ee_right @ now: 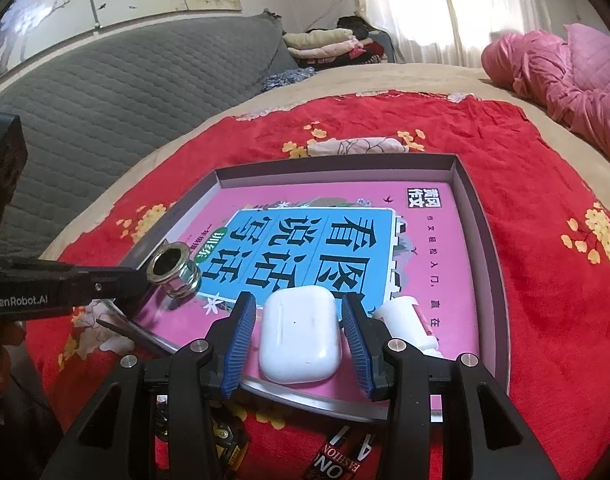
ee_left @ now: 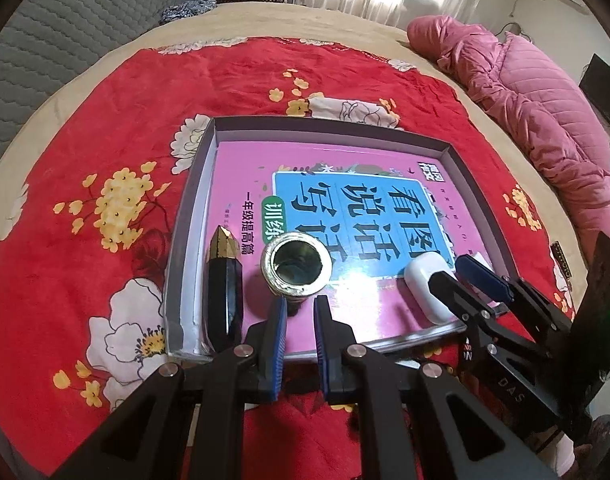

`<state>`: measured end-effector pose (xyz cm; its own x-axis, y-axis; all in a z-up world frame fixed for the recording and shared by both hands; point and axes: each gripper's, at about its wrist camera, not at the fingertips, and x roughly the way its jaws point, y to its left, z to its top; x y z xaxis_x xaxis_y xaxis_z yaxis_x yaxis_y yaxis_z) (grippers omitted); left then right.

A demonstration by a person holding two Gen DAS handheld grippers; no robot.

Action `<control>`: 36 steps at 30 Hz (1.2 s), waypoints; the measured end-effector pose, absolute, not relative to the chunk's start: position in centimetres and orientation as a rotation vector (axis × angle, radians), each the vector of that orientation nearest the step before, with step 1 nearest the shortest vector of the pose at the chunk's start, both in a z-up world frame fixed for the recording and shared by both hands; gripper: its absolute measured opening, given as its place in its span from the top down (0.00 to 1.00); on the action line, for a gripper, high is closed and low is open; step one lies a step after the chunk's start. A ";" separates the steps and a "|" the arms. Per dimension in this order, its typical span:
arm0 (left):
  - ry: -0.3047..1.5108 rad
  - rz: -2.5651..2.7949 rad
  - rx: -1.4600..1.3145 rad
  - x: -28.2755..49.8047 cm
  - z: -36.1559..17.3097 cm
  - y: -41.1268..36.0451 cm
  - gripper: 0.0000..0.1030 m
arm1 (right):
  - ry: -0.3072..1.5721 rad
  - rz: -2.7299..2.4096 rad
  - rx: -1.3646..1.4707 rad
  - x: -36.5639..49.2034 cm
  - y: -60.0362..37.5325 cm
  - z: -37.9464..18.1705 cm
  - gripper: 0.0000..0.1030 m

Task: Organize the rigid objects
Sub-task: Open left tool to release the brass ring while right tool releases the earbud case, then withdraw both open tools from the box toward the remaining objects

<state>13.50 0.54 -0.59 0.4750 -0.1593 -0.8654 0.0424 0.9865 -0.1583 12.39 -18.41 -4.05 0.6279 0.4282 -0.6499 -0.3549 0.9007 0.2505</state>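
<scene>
A shallow grey cardboard tray (ee_left: 445,146) with low upright walls lies on a red fleece blanket (ee_left: 105,140) printed with yellow and white flowers, spread over a bed. A glossy pink workbook (ee_left: 241,168) with a blue title panel covers the tray floor. At lower centre of the left wrist view, the left tongs (ee_left: 300,307) stand narrow, their ribbed blue pads closed on the lower part of a shiny threaded metal fitting (ee_left: 297,266), a short hollow cylinder standing upright with its open mouth up. To its left, a dark faceted pen-like object (ee_left: 224,280) with a gold pointed tip lies along the tray's left wall. In the right wrist view, the right tongs (ee_right: 295,312) stand half open around a smooth white rounded earbud case (ee_right: 299,338) near the tray's lower edge; a gap shows on both sides, so the pads do not press it. A small white plastic piece (ee_right: 401,316) lies just beside the right finger. The upper half of the workbook is bare, with open room up to the far wall.
</scene>
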 end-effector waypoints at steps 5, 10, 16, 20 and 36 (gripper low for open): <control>1.066 -0.125 -0.105 12.8 -0.6 0.2 0.86 | 0.755 0.442 0.106 12.3 -18.7 -3.7 0.53; 1.072 -0.120 -0.087 12.0 -0.8 0.0 0.85 | 0.742 0.432 0.116 12.3 -19.2 -3.4 0.51; 1.069 -0.123 -0.074 11.1 -0.6 -0.3 0.85 | 0.708 0.424 0.114 11.9 -19.6 -2.6 0.51; 1.063 -0.124 -0.068 10.6 -0.2 -0.4 0.85 | 0.692 0.418 0.114 11.7 -19.9 -2.3 0.50; 1.039 -0.145 -0.061 9.4 1.2 -0.9 0.84 | 0.653 0.334 0.118 8.7 -22.9 -1.3 0.36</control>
